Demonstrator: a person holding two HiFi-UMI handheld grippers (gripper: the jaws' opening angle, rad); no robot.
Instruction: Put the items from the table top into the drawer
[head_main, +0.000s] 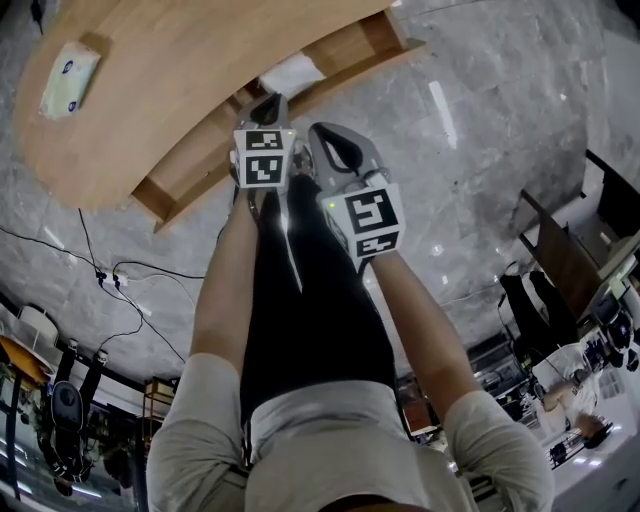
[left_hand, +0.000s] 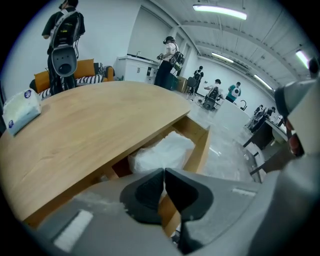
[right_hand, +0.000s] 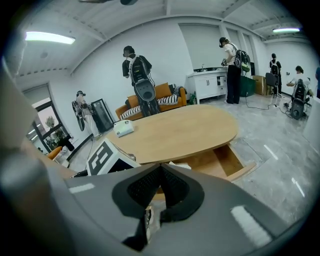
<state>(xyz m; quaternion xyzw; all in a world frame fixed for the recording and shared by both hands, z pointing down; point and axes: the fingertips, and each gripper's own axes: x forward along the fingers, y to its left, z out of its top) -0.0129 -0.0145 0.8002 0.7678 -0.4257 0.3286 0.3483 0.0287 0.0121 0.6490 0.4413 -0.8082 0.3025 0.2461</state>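
A pale tissue pack (head_main: 69, 79) lies on the oval wooden table (head_main: 170, 70), far from both grippers; it also shows as the tissue pack (left_hand: 20, 111) and the tissue pack (right_hand: 123, 128). Under the table's edge the drawer (head_main: 365, 45) stands pulled out, with a white plastic bag (head_main: 291, 75) inside. The same white bag (left_hand: 162, 151) fills the drawer (left_hand: 198, 148) in the left gripper view. My left gripper (head_main: 267, 102) hangs just short of the drawer, shut and empty (left_hand: 164, 173). My right gripper (head_main: 335, 142) is beside it, farther back, shut on nothing (right_hand: 160, 168).
The floor is grey marble (head_main: 480, 130). Black cables (head_main: 110, 275) run along it at the left. Dark chairs and desks (head_main: 565, 260) stand at the right. Several people (left_hand: 167, 60) stand far off, with a sofa (right_hand: 155, 102) and white cabinets (right_hand: 210, 85) behind the table.
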